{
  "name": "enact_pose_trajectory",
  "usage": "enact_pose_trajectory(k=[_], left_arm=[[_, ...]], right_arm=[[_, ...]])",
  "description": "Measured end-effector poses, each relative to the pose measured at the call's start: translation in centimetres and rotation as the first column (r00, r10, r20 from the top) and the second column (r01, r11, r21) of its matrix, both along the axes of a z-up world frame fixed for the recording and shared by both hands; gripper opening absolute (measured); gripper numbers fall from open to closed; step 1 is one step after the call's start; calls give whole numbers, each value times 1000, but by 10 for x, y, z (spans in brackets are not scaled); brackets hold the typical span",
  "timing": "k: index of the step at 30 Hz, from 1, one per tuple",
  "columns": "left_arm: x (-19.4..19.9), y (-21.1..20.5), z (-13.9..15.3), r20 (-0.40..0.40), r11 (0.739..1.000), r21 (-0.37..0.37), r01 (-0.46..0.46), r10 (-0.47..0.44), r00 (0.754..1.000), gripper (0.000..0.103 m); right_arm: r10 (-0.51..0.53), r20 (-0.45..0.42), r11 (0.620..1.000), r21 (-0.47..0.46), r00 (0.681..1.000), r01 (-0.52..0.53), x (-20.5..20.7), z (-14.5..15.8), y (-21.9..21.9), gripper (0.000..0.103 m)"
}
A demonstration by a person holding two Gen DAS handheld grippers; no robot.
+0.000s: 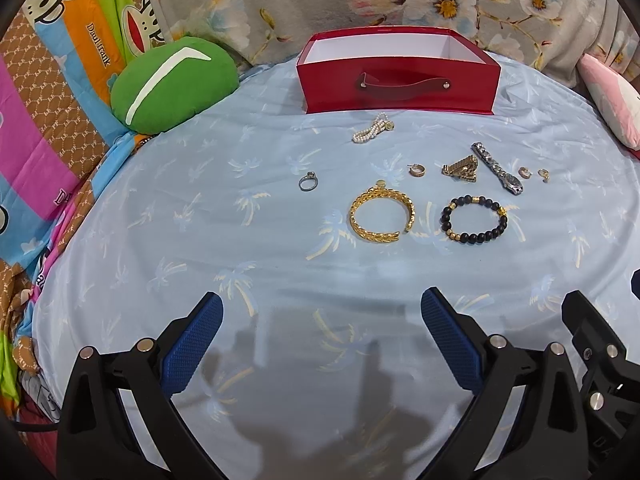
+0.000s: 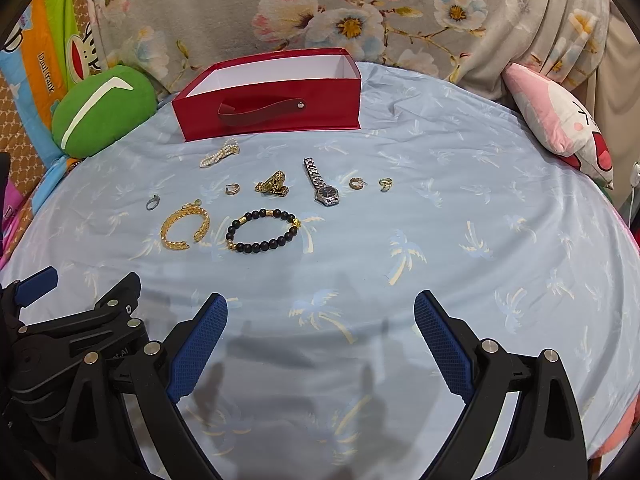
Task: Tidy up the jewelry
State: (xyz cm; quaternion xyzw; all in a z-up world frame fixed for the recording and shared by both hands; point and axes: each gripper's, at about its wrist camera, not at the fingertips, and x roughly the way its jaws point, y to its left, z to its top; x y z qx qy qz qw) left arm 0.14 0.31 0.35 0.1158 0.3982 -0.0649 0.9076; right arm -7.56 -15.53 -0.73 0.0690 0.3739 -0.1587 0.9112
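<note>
Jewelry lies spread on a light blue palm-print sheet (image 1: pixel 240 240) in front of an open red box (image 1: pixel 400 84) (image 2: pixel 272 100) with a white inside. I see a pearl bracelet (image 1: pixel 372 129) (image 2: pixel 220 153), a silver ring (image 1: pixel 308 181) (image 2: pixel 152 201), a gold cuff bangle (image 1: pixel 381 216) (image 2: pixel 184 226), a black bead bracelet (image 1: pixel 474 219) (image 2: pixel 262 230), a gold chain piece (image 1: pixel 460 168) (image 2: pixel 273 185), a silver watch (image 1: pixel 498 168) (image 2: pixel 322 182) and small gold earrings (image 1: pixel 416 170) (image 2: pixel 356 183). My left gripper (image 1: pixel 322 312) and right gripper (image 2: pixel 320 312) hover open near the front, holding nothing.
A green round cushion (image 1: pixel 176 84) sits left of the box, a pink plush pillow (image 2: pixel 560 120) at the right. A floral blanket (image 2: pixel 320 8) rises behind the box. Colourful cartoon bedding (image 1: pixel 52 80) lies along the left edge. The right gripper's body (image 1: pixel 600 344) shows beside my left one.
</note>
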Motion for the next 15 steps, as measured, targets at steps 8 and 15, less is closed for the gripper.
enact_pose_trajectory(k=[8,15], left_arm=[[-1,1,2,11,1000,-2,-6,6,1000,97],[0,2,0,4,1000,-3,-6,6,1000,97]], right_arm=[[0,1,1000,0,1000,0,0,0,0,93],[1,1,1000,3,1000,-1,0,-1,-1,93]])
